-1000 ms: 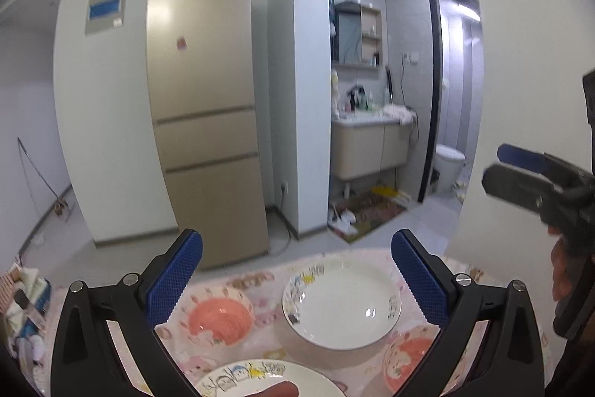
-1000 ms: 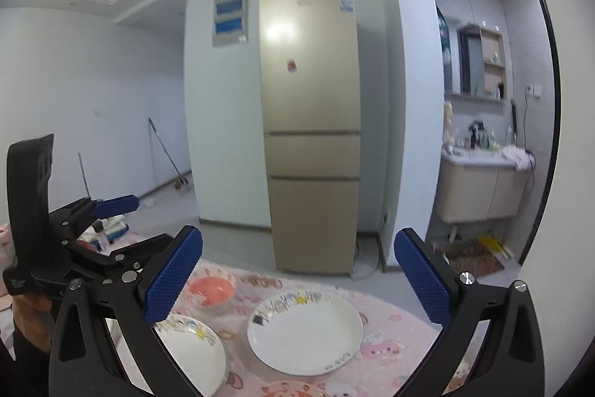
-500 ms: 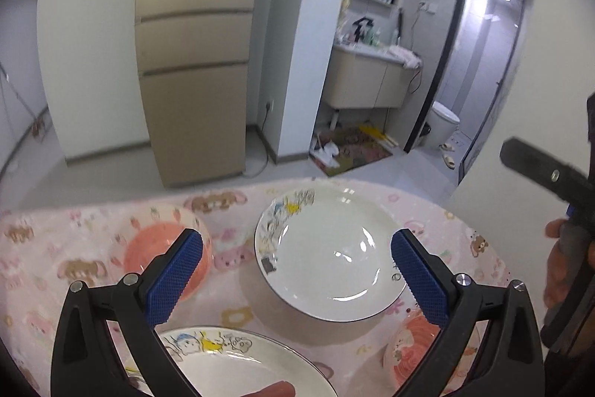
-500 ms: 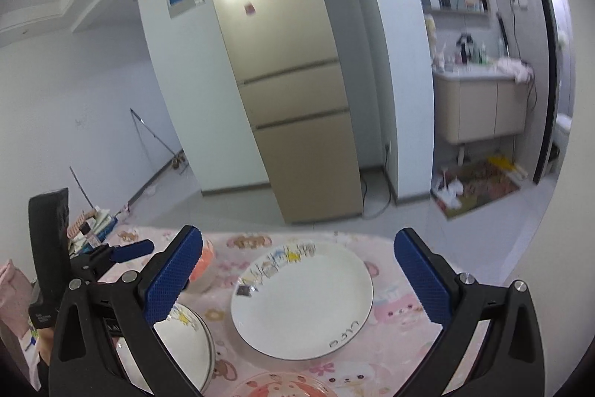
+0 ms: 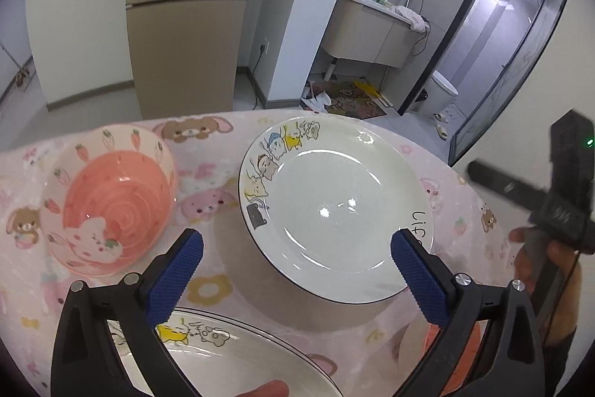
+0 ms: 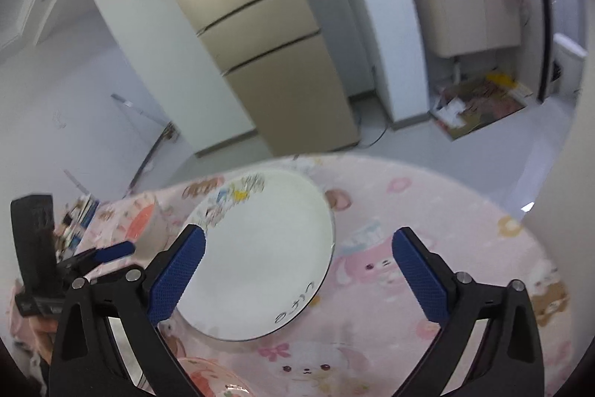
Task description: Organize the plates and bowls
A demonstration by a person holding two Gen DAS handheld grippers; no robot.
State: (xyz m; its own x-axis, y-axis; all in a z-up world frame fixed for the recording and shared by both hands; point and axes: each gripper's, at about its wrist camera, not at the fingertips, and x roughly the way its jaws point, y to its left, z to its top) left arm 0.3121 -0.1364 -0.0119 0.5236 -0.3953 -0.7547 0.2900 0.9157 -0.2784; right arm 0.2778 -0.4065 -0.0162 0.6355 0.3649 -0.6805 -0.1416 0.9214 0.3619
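A white plate with cartoon drawings (image 5: 334, 207) sits on the pink tablecloth (image 5: 208, 173); it also shows in the right wrist view (image 6: 260, 255). A pink strawberry bowl (image 5: 108, 207) stands to its left. A second white plate (image 5: 230, 356) lies near the front, under my left gripper. A second pink bowl (image 5: 461, 356) shows at the front right, partly hidden. My left gripper (image 5: 293, 270) is open and empty above the front edge of the first plate. My right gripper (image 6: 293, 266) is open and empty above the plate's right side.
The round table ends just beyond the dishes (image 6: 409, 170). A beige fridge (image 6: 267, 36) and a bathroom doorway (image 5: 502, 54) lie beyond. The other gripper and hand show at the right edge of the left wrist view (image 5: 557, 207).
Both grippers have tilted down and moved closer to the table; the cartoon plate now looks much larger in both views. Both stay open.
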